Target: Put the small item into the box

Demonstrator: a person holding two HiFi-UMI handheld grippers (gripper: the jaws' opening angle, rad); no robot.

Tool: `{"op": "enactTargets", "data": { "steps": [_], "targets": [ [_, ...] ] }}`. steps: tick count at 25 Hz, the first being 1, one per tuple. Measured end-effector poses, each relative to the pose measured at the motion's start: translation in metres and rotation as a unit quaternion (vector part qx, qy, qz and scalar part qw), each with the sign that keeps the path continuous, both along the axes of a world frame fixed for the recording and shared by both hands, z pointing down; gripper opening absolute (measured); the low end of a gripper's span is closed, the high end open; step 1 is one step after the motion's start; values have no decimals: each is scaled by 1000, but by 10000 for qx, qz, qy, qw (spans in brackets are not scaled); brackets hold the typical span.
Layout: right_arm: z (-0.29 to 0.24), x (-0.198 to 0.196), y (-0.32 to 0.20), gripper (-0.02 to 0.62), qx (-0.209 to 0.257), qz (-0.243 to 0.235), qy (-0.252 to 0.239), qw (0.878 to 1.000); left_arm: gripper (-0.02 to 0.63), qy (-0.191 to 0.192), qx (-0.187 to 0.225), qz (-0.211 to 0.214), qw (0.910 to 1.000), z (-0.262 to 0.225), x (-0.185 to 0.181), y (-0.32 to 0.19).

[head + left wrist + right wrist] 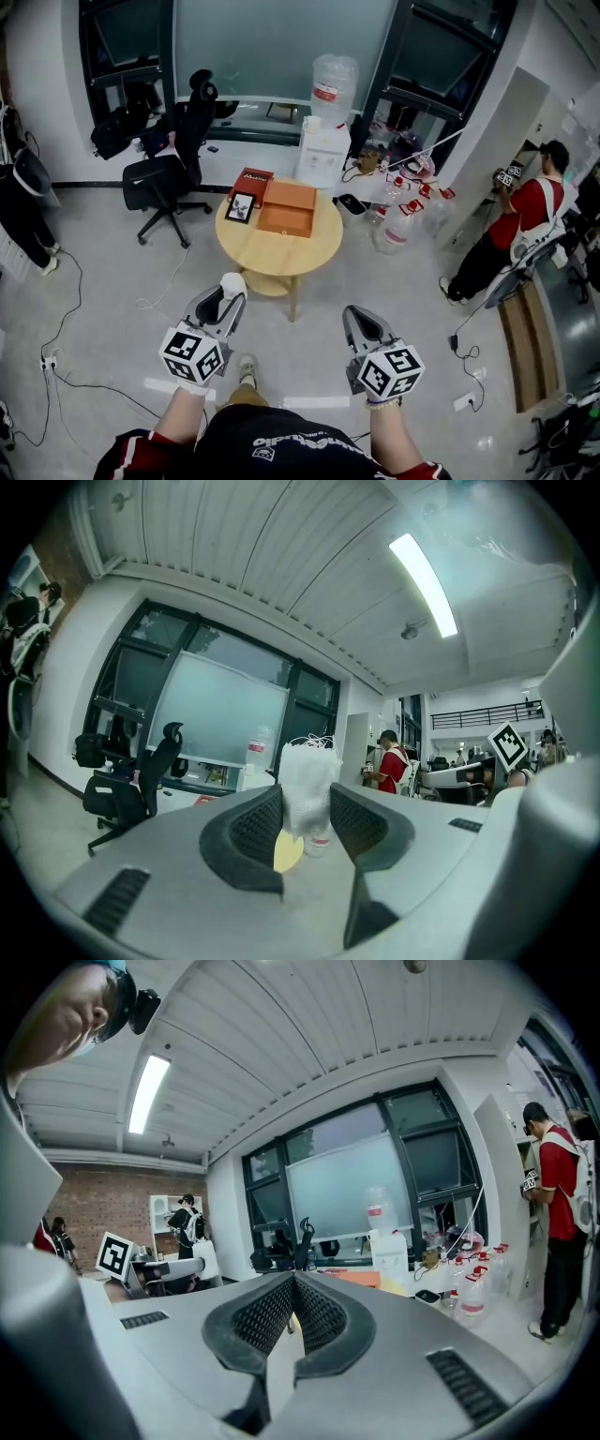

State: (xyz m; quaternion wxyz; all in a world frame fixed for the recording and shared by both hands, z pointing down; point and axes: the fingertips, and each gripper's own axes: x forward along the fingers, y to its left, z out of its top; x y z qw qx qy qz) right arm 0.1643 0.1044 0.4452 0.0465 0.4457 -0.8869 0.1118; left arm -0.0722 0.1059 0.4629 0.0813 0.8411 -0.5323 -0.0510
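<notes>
A small white mesh-wrapped item (306, 782) stands between the jaws of my left gripper (307, 808), and the pads press on its sides. In the head view the white item (232, 281) sticks out of the left gripper (229, 294), low and left, short of the table. An open orange box (287, 208) sits on the round wooden table (281, 255) ahead. My right gripper (360, 319) hangs low and right. Its jaws meet at the tips with nothing between them, as the right gripper (292, 1284) shows in its own view.
A red lid (252, 177) and a black framed picture (241, 206) lie left of the box. A black office chair (171, 173) stands left of the table, a water dispenser (326, 139) behind it, and several bottles (408, 211) to its right. A person in red (514, 230) stands far right. Cables (58, 364) cross the floor.
</notes>
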Motion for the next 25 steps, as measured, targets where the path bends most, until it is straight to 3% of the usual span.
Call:
{"op": "enactTargets", "data": {
  "steps": [8, 17, 25],
  "targets": [
    [-2, 3, -35, 26, -60, 82, 44, 9999, 169, -46, -1, -109, 9999, -6, -22, -33],
    [-5, -6, -93, 26, -68, 101, 120, 9999, 169, -485, 230, 302, 9981, -20, -11, -95],
    [-9, -26, -151, 26, -88, 212, 26, 9997, 169, -481, 209, 567, 9970, -26, -16, -164]
  ]
}}
